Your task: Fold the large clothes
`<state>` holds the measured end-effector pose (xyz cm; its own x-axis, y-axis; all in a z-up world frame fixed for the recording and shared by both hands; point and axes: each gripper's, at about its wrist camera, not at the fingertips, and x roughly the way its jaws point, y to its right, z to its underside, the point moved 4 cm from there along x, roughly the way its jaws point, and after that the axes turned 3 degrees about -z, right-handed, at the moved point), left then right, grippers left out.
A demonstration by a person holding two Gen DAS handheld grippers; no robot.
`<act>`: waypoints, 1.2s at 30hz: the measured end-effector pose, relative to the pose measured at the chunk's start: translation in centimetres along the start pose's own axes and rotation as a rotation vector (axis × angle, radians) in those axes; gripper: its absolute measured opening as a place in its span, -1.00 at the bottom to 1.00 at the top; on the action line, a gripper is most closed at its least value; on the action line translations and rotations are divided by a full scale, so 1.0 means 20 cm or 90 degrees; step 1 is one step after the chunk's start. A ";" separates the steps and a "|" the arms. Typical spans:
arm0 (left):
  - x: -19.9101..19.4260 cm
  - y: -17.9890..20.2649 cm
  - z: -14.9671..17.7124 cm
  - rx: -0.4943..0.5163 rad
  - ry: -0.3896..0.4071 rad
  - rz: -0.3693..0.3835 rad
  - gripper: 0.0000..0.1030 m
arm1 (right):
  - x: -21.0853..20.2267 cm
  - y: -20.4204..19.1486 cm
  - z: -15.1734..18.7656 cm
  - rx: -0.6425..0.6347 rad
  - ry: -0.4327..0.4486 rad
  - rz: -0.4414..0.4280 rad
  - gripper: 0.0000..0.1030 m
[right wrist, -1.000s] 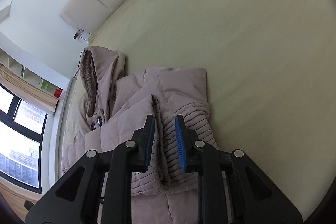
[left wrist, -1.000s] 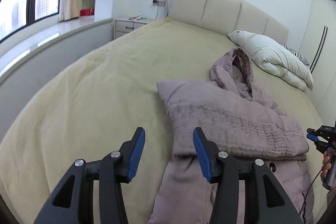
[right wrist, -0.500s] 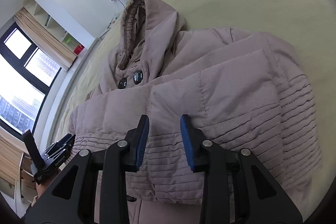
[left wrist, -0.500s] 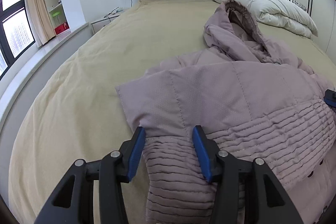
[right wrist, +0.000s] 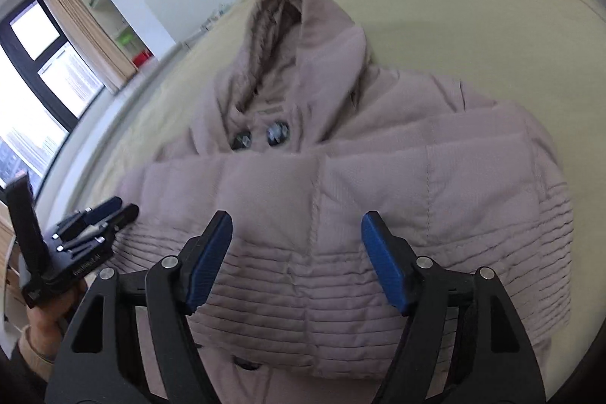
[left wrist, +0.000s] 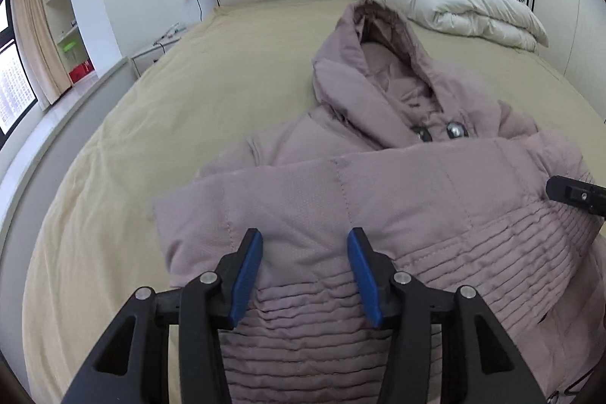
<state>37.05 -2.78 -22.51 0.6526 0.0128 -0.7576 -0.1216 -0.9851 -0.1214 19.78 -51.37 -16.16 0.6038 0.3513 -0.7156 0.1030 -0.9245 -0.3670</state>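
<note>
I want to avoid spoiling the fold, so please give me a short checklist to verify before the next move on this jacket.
1. Sleeve folded across the jacket front: ok, it lies flat over the chest.
2. Right gripper free of fabric: ok, its jaws are opening above the sleeve, pinching nothing.
3. Left gripper free: ok, jaws apart, no fabric between the pads.
4. Hood laid flat: not ok, it stands puffed up.
5. Lower hem position: cannot tell, out of both views.
6. Bed space around the jacket: ok.
</note>
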 end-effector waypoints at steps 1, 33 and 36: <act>0.01 0.01 0.02 0.003 0.008 -0.006 0.01 | 0.03 -0.01 0.02 -0.032 0.011 0.007 0.37; 0.85 0.19 -0.98 -0.051 -0.099 0.061 0.27 | 0.39 0.22 -0.93 0.069 0.032 -0.066 0.43; 0.86 0.13 -0.96 -0.100 -0.109 0.105 -0.32 | 0.48 0.20 -0.95 0.044 0.022 -0.046 0.43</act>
<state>62.25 -8.47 -23.60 0.4960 -0.1349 -0.8578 -0.0902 -0.9905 0.1036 40.98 -54.50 -13.11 0.6242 0.4107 -0.6646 0.0935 -0.8838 -0.4584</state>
